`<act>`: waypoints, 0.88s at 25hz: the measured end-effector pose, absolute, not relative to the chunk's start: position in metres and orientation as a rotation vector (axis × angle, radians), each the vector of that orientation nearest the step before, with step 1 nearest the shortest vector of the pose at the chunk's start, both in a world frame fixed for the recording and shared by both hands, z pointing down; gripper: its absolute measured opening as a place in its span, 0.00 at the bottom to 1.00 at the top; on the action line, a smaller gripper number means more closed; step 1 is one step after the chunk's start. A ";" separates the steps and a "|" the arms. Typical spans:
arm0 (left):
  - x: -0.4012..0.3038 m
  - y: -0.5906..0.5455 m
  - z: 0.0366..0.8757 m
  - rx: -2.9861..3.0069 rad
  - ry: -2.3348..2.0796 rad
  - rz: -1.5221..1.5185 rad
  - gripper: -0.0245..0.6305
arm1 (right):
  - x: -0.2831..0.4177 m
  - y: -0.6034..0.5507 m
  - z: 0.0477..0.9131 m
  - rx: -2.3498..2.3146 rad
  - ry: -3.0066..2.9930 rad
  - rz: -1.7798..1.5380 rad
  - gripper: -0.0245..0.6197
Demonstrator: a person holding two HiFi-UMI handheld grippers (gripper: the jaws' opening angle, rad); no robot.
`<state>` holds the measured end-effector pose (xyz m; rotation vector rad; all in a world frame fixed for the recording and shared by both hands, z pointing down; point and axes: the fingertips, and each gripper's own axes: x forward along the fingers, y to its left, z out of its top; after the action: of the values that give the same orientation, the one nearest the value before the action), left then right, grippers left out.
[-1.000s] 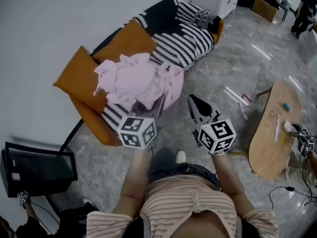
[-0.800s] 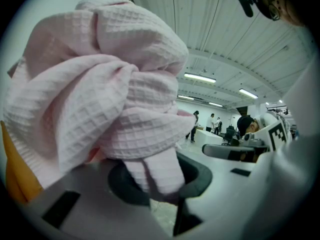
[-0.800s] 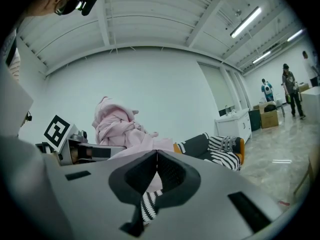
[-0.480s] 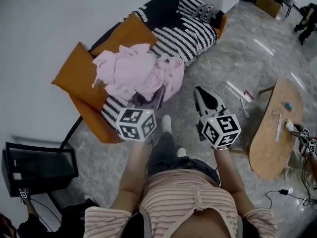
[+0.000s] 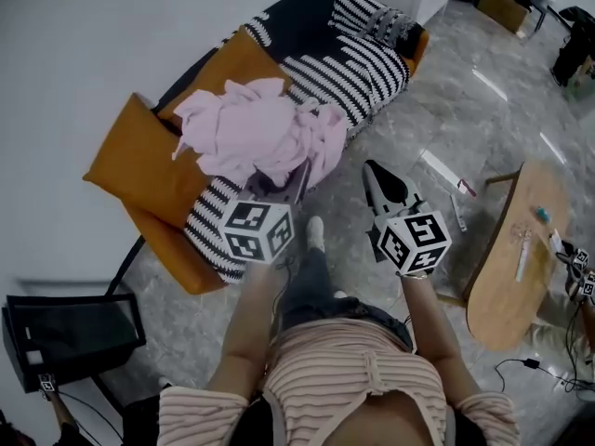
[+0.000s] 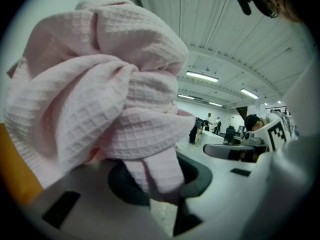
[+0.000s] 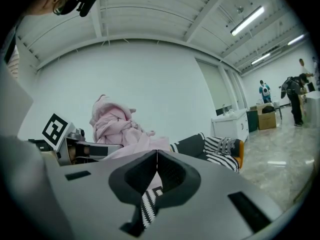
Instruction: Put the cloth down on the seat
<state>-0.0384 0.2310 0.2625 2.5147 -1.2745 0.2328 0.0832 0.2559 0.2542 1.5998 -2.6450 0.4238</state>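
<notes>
Left gripper [image 6: 162, 186] still clamping bunched pink cloth [image 5: 260, 137], now nearer striped sofa seat [image 5: 349, 72]; lowering remains. Right gripper [image 7: 157, 159] closed, empty.

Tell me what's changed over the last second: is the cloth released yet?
Not released. The person has stepped toward the sofa; one shoe is now planted forward. The left gripper keeps its fingers shut on the pink cloth, bunched above them. The right gripper stays shut and empty.
</notes>
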 end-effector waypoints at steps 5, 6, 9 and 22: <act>-0.047 0.200 0.279 2.521 -1.250 0.235 0.19 | 0.070 0.222 0.270 1.610 -2.637 0.434 0.05; -0.051 0.188 0.280 2.517 -1.245 0.239 0.19 | 0.065 0.209 0.271 1.610 -2.633 0.443 0.05; -0.069 0.137 0.285 2.500 -1.225 0.254 0.19 | 0.046 0.159 0.273 1.604 -2.611 0.470 0.05; -0.104 0.013 0.293 2.473 -1.169 0.261 0.19 | 0.008 0.043 0.284 1.602 -2.528 0.531 0.05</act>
<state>-0.1043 0.0126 0.2933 2.4727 -1.1693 0.2610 0.0076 0.0427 0.2836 1.6022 -2.5284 0.5310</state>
